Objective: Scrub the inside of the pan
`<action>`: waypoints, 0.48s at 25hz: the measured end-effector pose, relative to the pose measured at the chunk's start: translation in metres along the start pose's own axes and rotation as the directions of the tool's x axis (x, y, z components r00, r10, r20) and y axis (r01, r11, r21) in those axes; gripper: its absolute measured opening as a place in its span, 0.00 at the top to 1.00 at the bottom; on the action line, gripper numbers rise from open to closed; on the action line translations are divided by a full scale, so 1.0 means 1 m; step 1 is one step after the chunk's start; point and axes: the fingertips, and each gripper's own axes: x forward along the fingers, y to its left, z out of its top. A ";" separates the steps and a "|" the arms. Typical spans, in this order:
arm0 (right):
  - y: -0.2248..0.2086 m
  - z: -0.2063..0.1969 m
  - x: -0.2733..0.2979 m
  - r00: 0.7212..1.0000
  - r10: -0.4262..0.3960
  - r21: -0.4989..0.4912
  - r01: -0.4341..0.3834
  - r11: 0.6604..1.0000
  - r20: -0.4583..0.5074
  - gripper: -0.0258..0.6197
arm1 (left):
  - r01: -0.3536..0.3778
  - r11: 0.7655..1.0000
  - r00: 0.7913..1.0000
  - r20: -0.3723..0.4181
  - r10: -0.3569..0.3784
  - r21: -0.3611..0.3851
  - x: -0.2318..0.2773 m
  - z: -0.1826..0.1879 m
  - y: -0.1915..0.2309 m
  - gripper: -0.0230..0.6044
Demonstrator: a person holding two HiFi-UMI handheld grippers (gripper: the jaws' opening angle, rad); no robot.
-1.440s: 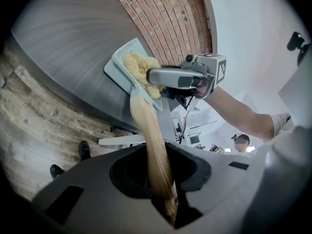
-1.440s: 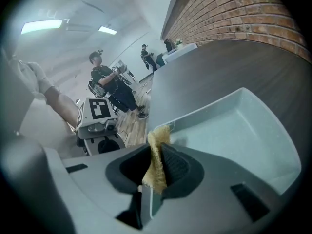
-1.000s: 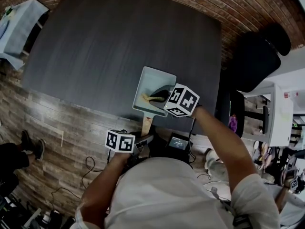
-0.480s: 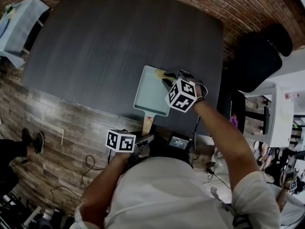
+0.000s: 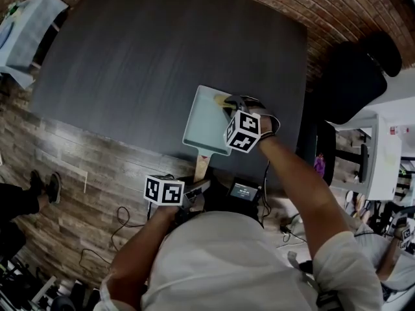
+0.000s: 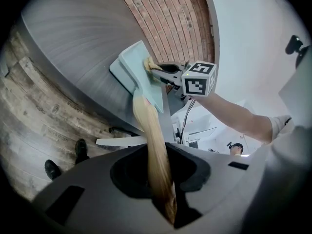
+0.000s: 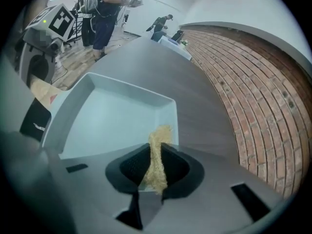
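Note:
A pale blue-green rectangular pan (image 5: 202, 120) lies at the near edge of the dark table, its wooden handle (image 5: 200, 168) pointing toward me. My left gripper (image 5: 196, 186) is on that handle (image 6: 152, 147); its jaws are closing with the wood pressed between them. My right gripper (image 5: 230, 105) is over the pan's far right corner, shut on a yellowish scrubber (image 7: 157, 157). The scrubber's tip (image 5: 221, 100) rests against the pan's far wall (image 7: 146, 96). In the left gripper view the pan (image 6: 130, 71) is tilted edge-on, with the right gripper (image 6: 163, 72) beside it.
The dark table (image 5: 149, 50) stretches away to the far left of the pan. A black chair (image 5: 350, 76) stands to the right. Brick paving lies beyond the table, wood flooring on the near side. People stand in the background of the right gripper view.
The right gripper carried the scrubber from the near middle of the pan to its far right corner. The left gripper stayed on the handle.

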 end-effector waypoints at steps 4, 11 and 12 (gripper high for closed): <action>0.006 -0.001 0.005 1.000 0.021 0.007 -0.021 1.000 -0.006 0.85 | -0.007 1.000 1.000 0.007 0.007 -0.003 0.000 0.000 0.000 0.83; 0.011 -0.001 0.008 0.996 0.092 0.112 -0.091 0.990 -0.003 0.85 | -0.014 1.000 1.000 0.005 0.014 0.002 0.001 -0.001 0.001 0.83; 0.012 -0.001 0.008 0.994 0.108 0.140 -0.106 0.984 -0.001 0.85 | -0.014 1.000 1.000 0.004 0.014 0.003 0.001 -0.001 0.001 0.83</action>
